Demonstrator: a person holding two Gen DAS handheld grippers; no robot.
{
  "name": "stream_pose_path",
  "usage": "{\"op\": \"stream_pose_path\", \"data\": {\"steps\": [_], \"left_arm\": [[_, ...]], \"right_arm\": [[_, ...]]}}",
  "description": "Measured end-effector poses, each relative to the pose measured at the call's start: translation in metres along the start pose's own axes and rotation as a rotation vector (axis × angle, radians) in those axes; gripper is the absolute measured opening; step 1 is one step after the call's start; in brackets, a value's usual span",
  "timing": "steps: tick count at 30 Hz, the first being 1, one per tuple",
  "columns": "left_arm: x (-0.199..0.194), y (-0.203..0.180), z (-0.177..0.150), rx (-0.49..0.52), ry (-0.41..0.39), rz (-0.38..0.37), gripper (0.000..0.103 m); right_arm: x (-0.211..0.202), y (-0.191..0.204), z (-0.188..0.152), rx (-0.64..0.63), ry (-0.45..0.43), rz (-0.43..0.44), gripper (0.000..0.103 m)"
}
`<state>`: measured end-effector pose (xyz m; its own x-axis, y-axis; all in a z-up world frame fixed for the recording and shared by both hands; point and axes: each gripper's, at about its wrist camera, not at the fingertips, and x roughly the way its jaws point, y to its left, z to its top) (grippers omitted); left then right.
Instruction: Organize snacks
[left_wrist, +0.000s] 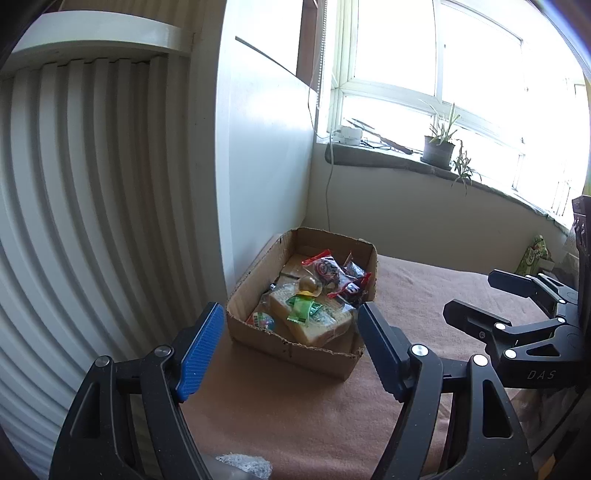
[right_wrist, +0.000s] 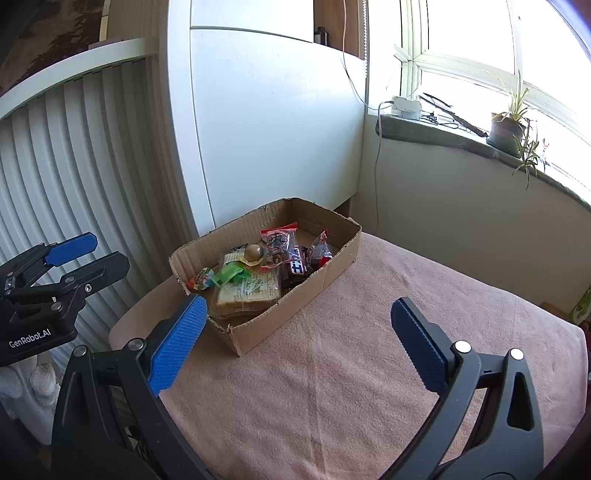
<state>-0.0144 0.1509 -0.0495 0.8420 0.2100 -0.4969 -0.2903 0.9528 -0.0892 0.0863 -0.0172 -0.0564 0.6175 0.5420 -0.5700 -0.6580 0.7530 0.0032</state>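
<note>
A shallow cardboard box (left_wrist: 295, 350) (right_wrist: 295, 306) stands on a table covered with a pinkish-brown cloth (right_wrist: 369, 350), near its far left corner. Inside lie several snacks: a wrapped sandwich (left_wrist: 314, 321) (right_wrist: 247, 295), a green packet (left_wrist: 303, 308) (right_wrist: 231, 275), a round gold sweet (right_wrist: 255, 252), red-edged clear bags (left_wrist: 325, 266) (right_wrist: 279, 240) and a dark bar (right_wrist: 295, 267). My left gripper (left_wrist: 291, 347) hangs open in front of the box with nothing between its pads. My right gripper (right_wrist: 299, 339) is open and empty too, nearer than the box. Each shows in the other's view: the right gripper (left_wrist: 495, 295), the left gripper (right_wrist: 96, 251).
A white cabinet (right_wrist: 266, 129) and a ribbed white panel (left_wrist: 92, 203) stand left of the table. A window sill (right_wrist: 443, 133) behind carries a potted plant (right_wrist: 508, 125) and a white adapter (right_wrist: 406, 105) with a cord hanging down. A green packet (left_wrist: 533, 254) lies at the far right.
</note>
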Motion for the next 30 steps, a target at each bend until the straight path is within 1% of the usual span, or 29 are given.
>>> {"op": "stream_pose_path", "data": {"steps": [1, 4, 9, 16, 23, 30], "left_arm": [[-0.002, 0.000, 0.000, -0.002, -0.002, 0.000, 0.075], [-0.006, -0.003, -0.002, 0.000, -0.010, -0.001, 0.081], [-0.010, -0.007, -0.001, -0.006, -0.021, -0.006, 0.081], [-0.012, -0.010, -0.001, -0.007, -0.018, -0.010, 0.081], [-0.013, -0.011, -0.004, -0.019, -0.013, -0.014, 0.081], [-0.013, -0.016, -0.005, -0.011, -0.009, -0.006, 0.081]], "right_arm": [[-0.003, -0.001, -0.002, 0.008, -0.004, -0.002, 0.102], [-0.008, -0.003, -0.004, 0.030, -0.010, -0.007, 0.102], [-0.011, -0.006, -0.006, 0.031, -0.004, -0.018, 0.102], [-0.016, -0.006, -0.005, 0.030, -0.016, -0.020, 0.102], [-0.016, -0.007, -0.009, 0.036, -0.003, -0.019, 0.102], [-0.018, -0.012, -0.011, 0.046, -0.010, -0.019, 0.102]]}}
